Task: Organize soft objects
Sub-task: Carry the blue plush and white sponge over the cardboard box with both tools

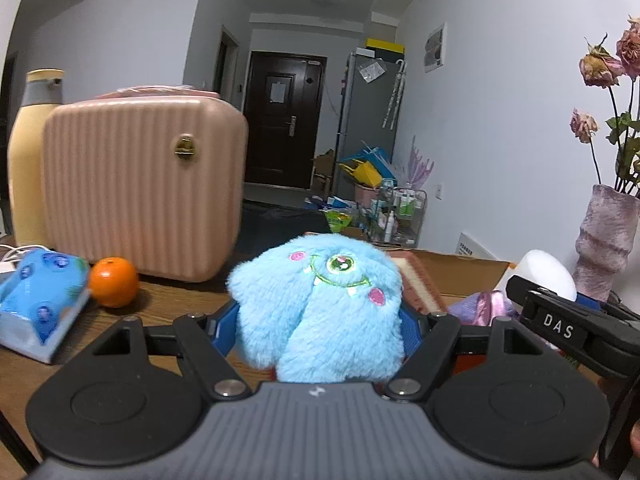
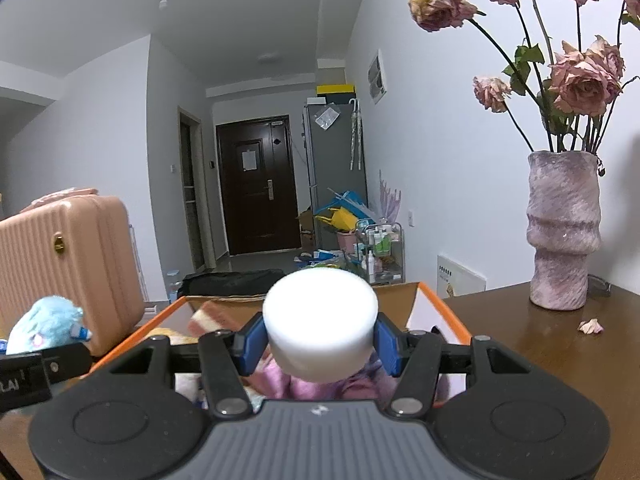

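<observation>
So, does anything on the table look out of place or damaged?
A fallen petal lies on the table beside the vase, whose roses are wilted. An orange also sits among the soft things.

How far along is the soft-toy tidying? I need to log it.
Done: a purple cloth and a striped piece already lie in the box. In hand: the left hand-held gripper holds the blue plush; the right hand-held gripper holds the white foam over the box. Left: dropping both in.
</observation>
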{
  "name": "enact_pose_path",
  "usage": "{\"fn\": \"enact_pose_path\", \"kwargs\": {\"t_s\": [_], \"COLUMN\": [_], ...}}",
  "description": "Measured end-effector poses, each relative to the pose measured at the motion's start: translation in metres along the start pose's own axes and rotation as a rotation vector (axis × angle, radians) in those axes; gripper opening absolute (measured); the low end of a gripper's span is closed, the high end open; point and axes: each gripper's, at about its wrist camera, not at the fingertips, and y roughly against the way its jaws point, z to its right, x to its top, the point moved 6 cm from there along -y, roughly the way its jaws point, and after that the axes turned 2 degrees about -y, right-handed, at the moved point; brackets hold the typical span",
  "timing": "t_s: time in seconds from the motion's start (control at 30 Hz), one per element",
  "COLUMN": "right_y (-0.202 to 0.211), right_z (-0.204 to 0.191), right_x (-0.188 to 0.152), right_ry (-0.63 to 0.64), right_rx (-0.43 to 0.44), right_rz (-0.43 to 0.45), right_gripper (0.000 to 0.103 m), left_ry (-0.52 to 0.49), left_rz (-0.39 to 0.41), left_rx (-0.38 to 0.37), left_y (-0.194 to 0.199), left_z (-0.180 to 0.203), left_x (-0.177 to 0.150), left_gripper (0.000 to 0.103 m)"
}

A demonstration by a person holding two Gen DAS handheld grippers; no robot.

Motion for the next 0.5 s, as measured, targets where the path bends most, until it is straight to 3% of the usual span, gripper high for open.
{"fn": "enact_pose_path", "kwargs": {"t_s": [0.5], "right_y": [-0.038], "right_z": [0.032], "right_x": [0.008], "right_ry": [0.040], "right_rx": [-0.015], "right_rz": [0.005], "right_gripper": [0.055], "left_ry": [-0.015], "left_rz": [0.022], "left_rx": [-0.062], "left_y": [-0.049], "left_z": [0.064], "left_x": [0.014], "left_gripper": [0.076]}}
